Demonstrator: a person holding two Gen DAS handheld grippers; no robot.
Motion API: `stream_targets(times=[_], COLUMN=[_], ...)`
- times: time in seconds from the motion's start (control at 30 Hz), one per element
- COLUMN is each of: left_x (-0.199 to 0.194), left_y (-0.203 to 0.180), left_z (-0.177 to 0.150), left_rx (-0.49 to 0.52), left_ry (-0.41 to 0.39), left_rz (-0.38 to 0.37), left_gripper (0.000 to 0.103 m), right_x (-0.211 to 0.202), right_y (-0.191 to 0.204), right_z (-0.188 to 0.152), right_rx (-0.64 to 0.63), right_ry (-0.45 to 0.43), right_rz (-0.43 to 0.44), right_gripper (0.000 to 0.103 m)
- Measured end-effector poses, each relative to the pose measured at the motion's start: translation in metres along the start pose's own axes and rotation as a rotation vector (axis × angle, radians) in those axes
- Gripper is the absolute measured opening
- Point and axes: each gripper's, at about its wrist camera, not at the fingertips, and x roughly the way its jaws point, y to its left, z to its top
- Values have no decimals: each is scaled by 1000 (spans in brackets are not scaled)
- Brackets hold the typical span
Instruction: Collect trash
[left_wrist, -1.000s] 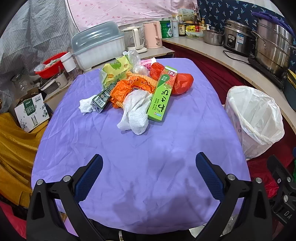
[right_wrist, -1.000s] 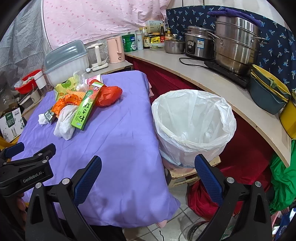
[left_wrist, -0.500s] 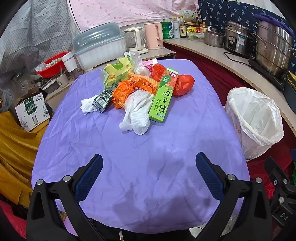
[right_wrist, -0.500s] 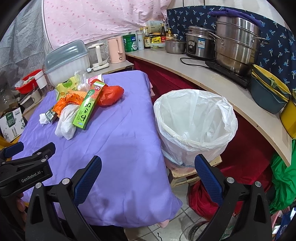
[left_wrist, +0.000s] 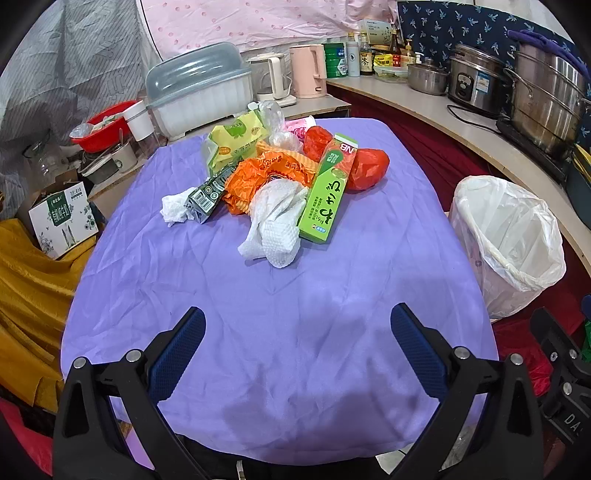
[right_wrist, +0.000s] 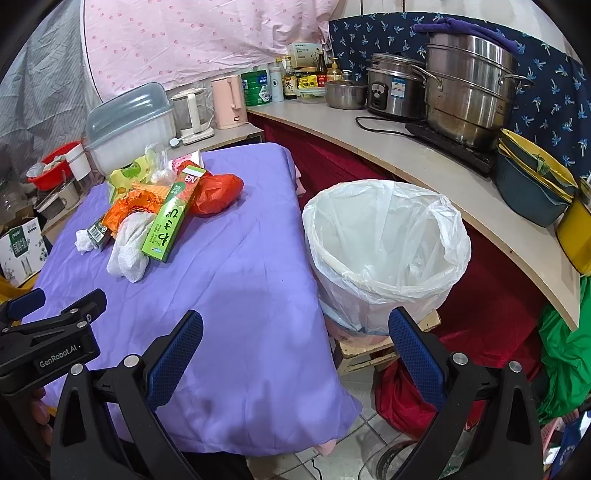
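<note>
A pile of trash lies on the far half of the purple-covered table (left_wrist: 280, 332): a green carton (left_wrist: 327, 190), a white paper towel (left_wrist: 275, 221), an orange wrapper (left_wrist: 258, 173), a red bag (left_wrist: 365, 168), a yellow-green packet (left_wrist: 232, 142), a small dark carton (left_wrist: 208, 192) and a white tissue (left_wrist: 173, 208). A bin lined with a white bag (right_wrist: 384, 251) stands right of the table. My left gripper (left_wrist: 295, 347) is open and empty over the table's near part. My right gripper (right_wrist: 295, 350) is open and empty above the table's right edge, near the bin.
A curved counter (right_wrist: 424, 162) with steel pots, a rice cooker and bottles runs behind the bin. A covered dish rack (left_wrist: 199, 96), kettles and a red basin stand beyond the table. A cardboard box (left_wrist: 61, 218) and yellow cloth lie at left.
Both grippers have drifted slightly forward toward the trash pile. Both stay open and empty; nothing on the table has moved.
</note>
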Motion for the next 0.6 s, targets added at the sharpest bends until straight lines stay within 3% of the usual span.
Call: stream_targets(times=[0.6], left_x=[9], left_y=[6], left_z=[9], left_rx=[-4], left_ry=[12], left_rz=[-13], left_gripper=[96], right_x=[9], right_y=[6], right_z=[13], right_rx=[-5], right_ry=[4], right_rz=[-13], right_gripper=[96])
